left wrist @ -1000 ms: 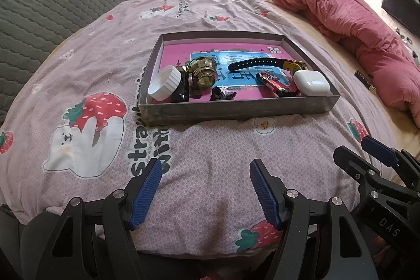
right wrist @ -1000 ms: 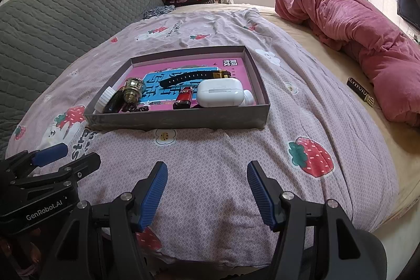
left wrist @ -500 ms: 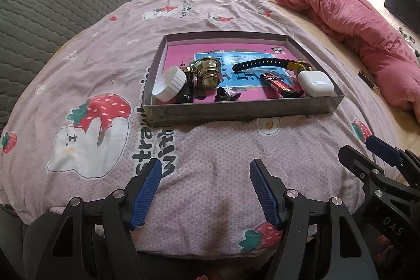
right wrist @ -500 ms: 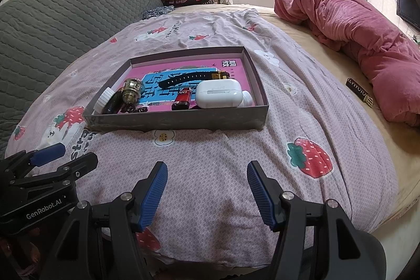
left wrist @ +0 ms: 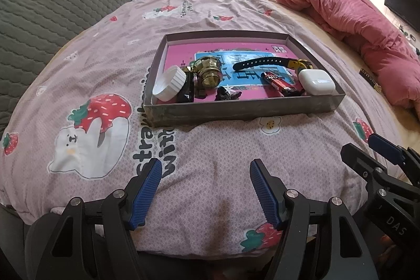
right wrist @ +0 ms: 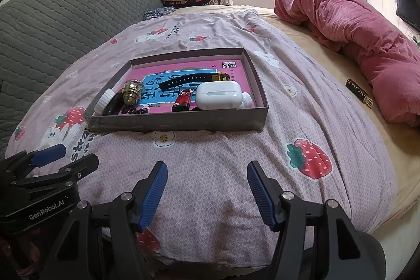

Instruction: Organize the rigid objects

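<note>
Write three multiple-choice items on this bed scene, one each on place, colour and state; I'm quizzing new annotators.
1. Where does the white earbud case lie?
A. In the tray's near right corner
B. On the grey sofa
C. On the pink blanket

2. What colour is the lighter?
A. Green
B. Red
C. White

3. How does the left hand-held gripper stand?
A. Shut on the watch
B. Shut, empty
C. Open, empty

Answers: 1 A, it sits inside the tray against the near right walls; 2 B, its body is red; 3 C, the blue pads stand wide apart over bare bedsheet.
</note>
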